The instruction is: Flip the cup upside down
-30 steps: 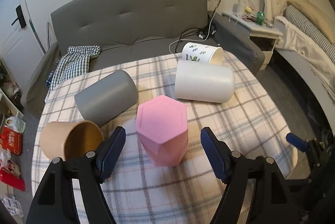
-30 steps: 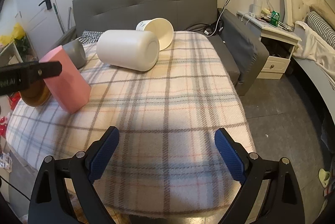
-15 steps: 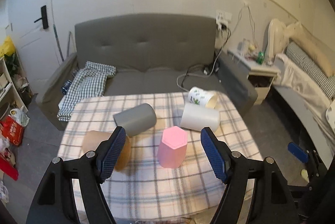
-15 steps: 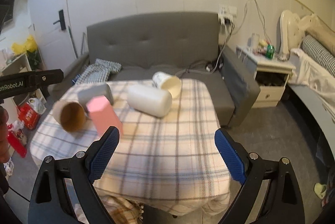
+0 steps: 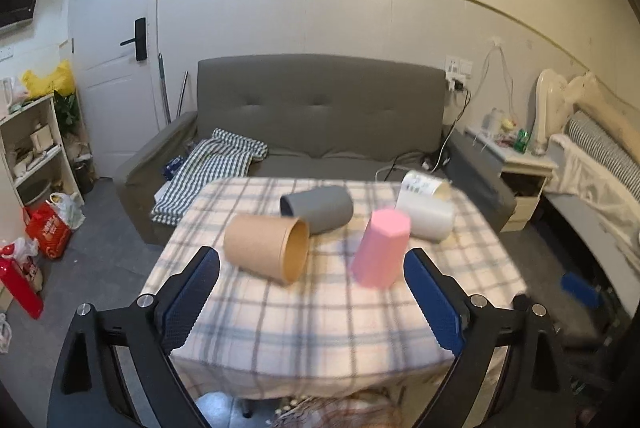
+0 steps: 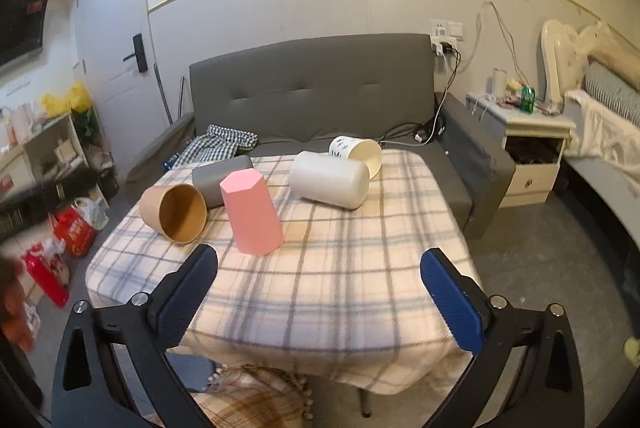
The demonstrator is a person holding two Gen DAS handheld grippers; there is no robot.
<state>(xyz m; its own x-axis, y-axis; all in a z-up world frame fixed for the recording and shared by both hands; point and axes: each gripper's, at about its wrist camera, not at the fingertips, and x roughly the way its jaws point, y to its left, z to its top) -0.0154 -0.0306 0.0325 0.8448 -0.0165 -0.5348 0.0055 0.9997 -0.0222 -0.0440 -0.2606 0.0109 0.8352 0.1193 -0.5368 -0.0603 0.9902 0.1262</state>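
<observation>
A pink hexagonal cup [image 5: 381, 247] [image 6: 252, 214] stands upside down on the plaid table [image 5: 320, 316] [image 6: 360, 268]. A brown paper cup [image 5: 267, 243] [image 6: 174, 212], a grey cup [image 5: 318, 209] [image 6: 218, 178], a white cup [image 5: 426, 218] [image 6: 329, 179] and a leaf-print paper cup [image 5: 422, 184] [image 6: 356, 151] lie on their sides. My left gripper [image 5: 312, 298] and right gripper [image 6: 320, 300] are open and empty, held back from the table's near edge.
A grey sofa [image 5: 320, 116] with a checked cloth [image 5: 212, 168] stands behind the table. A nightstand [image 6: 528, 136] and bed [image 6: 608, 116] are to the right. Shelves [image 5: 36, 148] and red bags [image 5: 48, 228] are at the left.
Both grippers have pulled back and up from the table, open and empty. The pink cup stays upside down where it stood; the whole table now shows.
</observation>
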